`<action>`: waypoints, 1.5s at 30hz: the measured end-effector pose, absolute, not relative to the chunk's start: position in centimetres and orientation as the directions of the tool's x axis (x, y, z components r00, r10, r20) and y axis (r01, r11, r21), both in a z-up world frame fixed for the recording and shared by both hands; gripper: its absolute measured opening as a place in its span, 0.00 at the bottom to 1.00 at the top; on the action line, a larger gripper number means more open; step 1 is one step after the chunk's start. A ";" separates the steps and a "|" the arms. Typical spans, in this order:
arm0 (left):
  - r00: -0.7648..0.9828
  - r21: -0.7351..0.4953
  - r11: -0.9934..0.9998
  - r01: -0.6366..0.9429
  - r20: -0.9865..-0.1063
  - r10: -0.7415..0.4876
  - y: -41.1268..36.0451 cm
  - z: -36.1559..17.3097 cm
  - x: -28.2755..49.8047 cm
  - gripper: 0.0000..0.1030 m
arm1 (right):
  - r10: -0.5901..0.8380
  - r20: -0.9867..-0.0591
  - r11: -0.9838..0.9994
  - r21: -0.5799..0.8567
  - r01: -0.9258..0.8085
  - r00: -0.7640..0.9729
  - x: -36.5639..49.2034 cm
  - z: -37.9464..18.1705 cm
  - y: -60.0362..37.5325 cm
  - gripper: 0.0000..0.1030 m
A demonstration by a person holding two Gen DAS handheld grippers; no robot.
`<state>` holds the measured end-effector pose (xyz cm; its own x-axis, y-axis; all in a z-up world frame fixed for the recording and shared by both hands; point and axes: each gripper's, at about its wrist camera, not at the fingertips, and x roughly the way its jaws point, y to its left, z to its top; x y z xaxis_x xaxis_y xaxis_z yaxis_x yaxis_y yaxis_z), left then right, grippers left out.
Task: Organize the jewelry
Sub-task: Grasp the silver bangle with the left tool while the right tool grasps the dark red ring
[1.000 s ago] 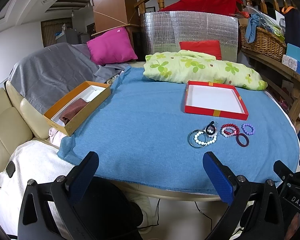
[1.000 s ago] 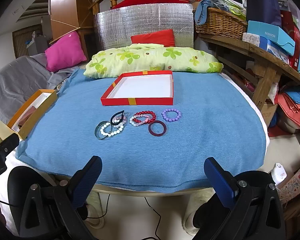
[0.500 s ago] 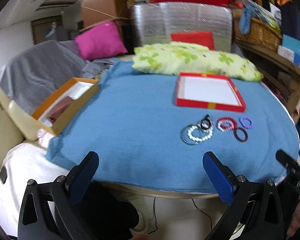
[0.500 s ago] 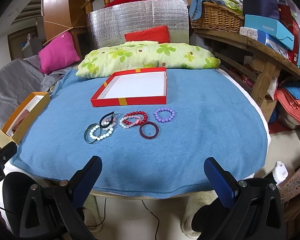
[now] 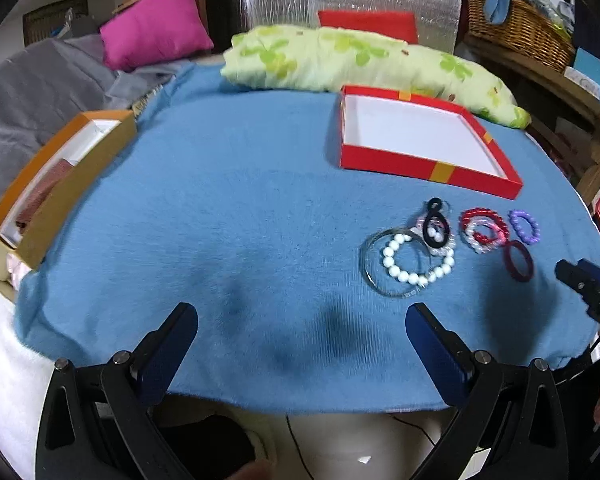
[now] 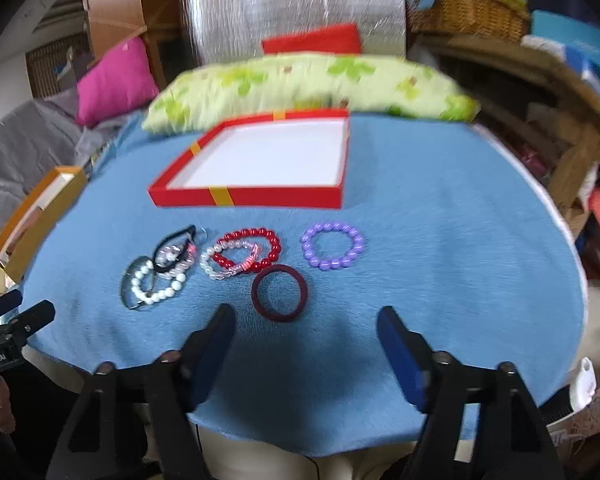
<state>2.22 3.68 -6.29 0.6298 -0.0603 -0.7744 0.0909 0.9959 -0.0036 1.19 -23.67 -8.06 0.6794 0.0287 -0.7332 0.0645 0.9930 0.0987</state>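
Several bracelets lie in a group on the blue cloth: a white pearl one (image 5: 416, 264) (image 6: 156, 286) inside a clear bangle, a black loop (image 5: 436, 226) (image 6: 176, 250), a red and pink beaded pair (image 5: 484, 230) (image 6: 244, 254), a purple beaded one (image 5: 524, 226) (image 6: 332, 245) and a dark red bangle (image 5: 518, 260) (image 6: 279, 293). A shallow empty red box (image 5: 420, 170) (image 6: 248, 196) stands behind them. My left gripper (image 5: 300, 340) is open and empty over the cloth's front edge. My right gripper (image 6: 306, 340) is open and empty, just in front of the dark red bangle.
An orange box (image 5: 60, 176) (image 6: 32, 216) sits at the cloth's left edge. A green flowered pillow (image 5: 360, 60) (image 6: 300, 84) lies behind the red box. A wicker basket (image 5: 516, 28) and shelves crowd the right side.
Both grippers have moved forward and lower over the table. The right gripper's fingers have closed in somewhat and now sit near the dark red bangle. The jewelry has not moved.
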 end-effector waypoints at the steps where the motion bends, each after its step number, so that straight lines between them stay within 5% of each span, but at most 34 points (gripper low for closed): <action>1: 0.622 -0.015 0.996 0.089 -0.780 -0.067 3.6 -6.6 3.0 1.00 | 0.035 -0.746 0.993 0.102 0.061 0.665 1.8 -8.5 -23.5 0.60; 3: 0.611 -0.039 0.995 0.088 -0.787 -0.085 3.4 -7.1 4.1 1.00 | 0.052 -0.761 0.992 0.112 0.052 0.647 3.3 -9.6 -23.2 0.48; 12: 0.491 -0.202 0.973 0.109 -0.841 -0.229 2.3 -10.0 7.7 0.84 | 0.001 -0.823 0.994 0.061 0.088 0.568 6.5 -12.7 -23.9 0.31; 15: 0.481 -0.198 0.968 0.151 -0.841 -0.247 1.1 -10.4 7.4 0.84 | -0.029 -0.818 0.996 0.023 0.083 0.574 6.5 -12.7 -23.6 0.13; 28: 0.481 -0.307 0.946 0.103 -0.818 -0.317 -0.2 -10.4 8.0 0.84 | -0.043 -0.800 0.996 0.012 0.088 0.599 6.3 -12.8 -22.8 0.12; 39: 0.464 -0.259 0.952 0.162 -0.832 -0.306 -2.4 -11.0 8.8 0.84 | -0.037 -0.789 0.996 0.017 0.082 0.613 5.9 -12.8 -22.6 0.12; 43: 0.486 -0.224 0.956 0.190 -0.824 -0.290 -2.9 -10.8 9.2 0.60 | -0.027 -0.785 0.996 0.030 0.080 0.618 5.8 -12.7 -22.8 0.11; 45: 0.488 -0.236 0.949 0.209 -0.816 -0.311 -2.8 -10.7 9.3 0.61 | -0.016 -0.782 0.996 0.045 0.082 0.623 5.7 -12.5 -23.1 0.08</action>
